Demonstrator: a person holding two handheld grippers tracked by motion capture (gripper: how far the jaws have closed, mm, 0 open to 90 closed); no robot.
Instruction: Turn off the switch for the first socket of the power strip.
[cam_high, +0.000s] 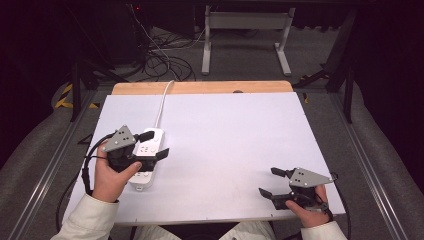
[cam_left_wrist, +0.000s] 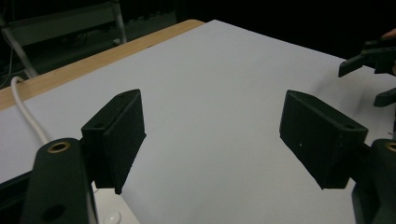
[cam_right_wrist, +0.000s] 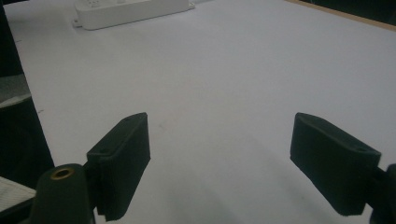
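Observation:
A white power strip (cam_high: 142, 179) lies at the left of the white table (cam_high: 225, 140), and its white cable (cam_high: 162, 102) runs off over the far edge. My left gripper (cam_high: 155, 144) hovers over the strip's far half, open, with nothing between its jaws. The left gripper view has the left gripper (cam_left_wrist: 219, 140) spread wide over bare table, the cable (cam_left_wrist: 25, 112) at the left and a corner of the strip (cam_left_wrist: 112, 212) below. My right gripper (cam_high: 271, 182) is open near the front right edge. In its own view the right gripper (cam_right_wrist: 219, 163) points toward the power strip (cam_right_wrist: 135, 11).
A wooden strip (cam_high: 200, 87) borders the table's far edge. Beyond it on the floor stand a white table frame (cam_high: 245, 30) and a tangle of cables (cam_high: 160, 55). The right gripper (cam_left_wrist: 369, 56) appears at the far right of the left gripper view.

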